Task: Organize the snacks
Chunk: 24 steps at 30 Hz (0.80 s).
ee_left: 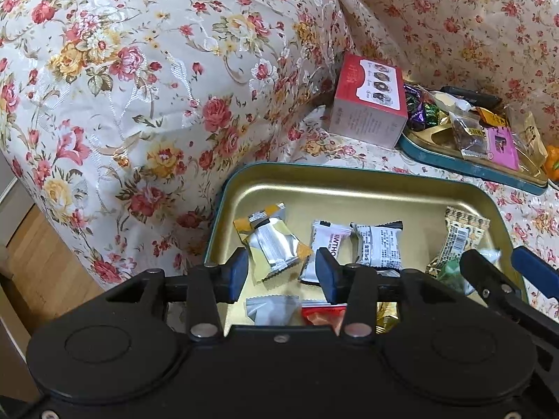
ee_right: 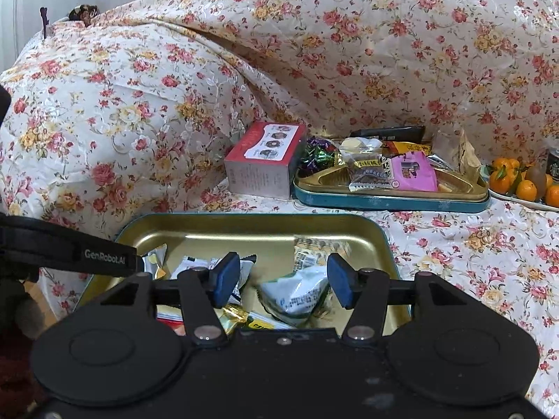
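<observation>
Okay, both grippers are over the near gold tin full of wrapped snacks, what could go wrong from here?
The right gripper hangs open over a white-and-green packet lying on other wrappers; closing may catch two. The left gripper works the same near tin, so the two could collide. The slick wrappers may slip.

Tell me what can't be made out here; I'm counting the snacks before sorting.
- Near tin, left wrist view: its front row of packets is hidden behind the left hand-held gripper.
- Same tin, right wrist view: packets lie partly behind the right hand-held gripper.
- Far tin: snacks overlap, so there is no sure count.
- Plate of oranges: cut off by the right edge.
- Red box: print too small.
</observation>
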Available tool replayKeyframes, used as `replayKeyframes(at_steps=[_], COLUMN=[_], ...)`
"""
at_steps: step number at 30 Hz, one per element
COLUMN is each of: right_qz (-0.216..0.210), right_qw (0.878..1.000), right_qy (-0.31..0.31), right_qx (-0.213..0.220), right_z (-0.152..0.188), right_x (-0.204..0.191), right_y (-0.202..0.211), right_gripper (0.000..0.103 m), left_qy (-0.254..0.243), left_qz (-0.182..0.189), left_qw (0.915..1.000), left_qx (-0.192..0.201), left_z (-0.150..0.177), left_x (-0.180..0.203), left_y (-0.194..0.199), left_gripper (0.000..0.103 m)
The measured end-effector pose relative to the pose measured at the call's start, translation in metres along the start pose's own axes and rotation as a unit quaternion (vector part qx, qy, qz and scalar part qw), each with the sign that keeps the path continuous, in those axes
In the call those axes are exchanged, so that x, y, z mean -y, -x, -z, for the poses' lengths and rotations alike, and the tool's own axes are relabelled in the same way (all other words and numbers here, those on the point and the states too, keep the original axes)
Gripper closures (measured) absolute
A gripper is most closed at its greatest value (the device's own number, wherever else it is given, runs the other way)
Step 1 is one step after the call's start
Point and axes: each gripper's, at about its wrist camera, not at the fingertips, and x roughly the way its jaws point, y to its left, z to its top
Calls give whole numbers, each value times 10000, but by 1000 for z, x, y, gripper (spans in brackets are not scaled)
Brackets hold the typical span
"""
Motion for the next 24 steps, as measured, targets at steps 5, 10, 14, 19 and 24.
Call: replayKeyframes(at_steps=[5,10,14,19,24], right_qz=[52,105,155,227,289], right_qw=[10000,9999,9999,9994,9991], right_qy=[-22,-1,-9,-52,-41], right_qx=[69,49,-58,-259,-313], right_z=[-4,-2,0,2,4], right_x=[1,1,2,5,5], right_y=[4,10,13,15,18], right_gripper=[46,46,46,46,46], left_qy=[-32,-62,-81,-59,-65], left_qz=[13,12,0,19,44], left_qw=[10000,10000,10000,10000,10000], left_qx=[11,17,27,2,-26], left_z=[0,2,2,2,3], left_x=[3,6,7,7,8], left_y=[1,4,7,8,10], left_gripper=[51,51,51,51,51])
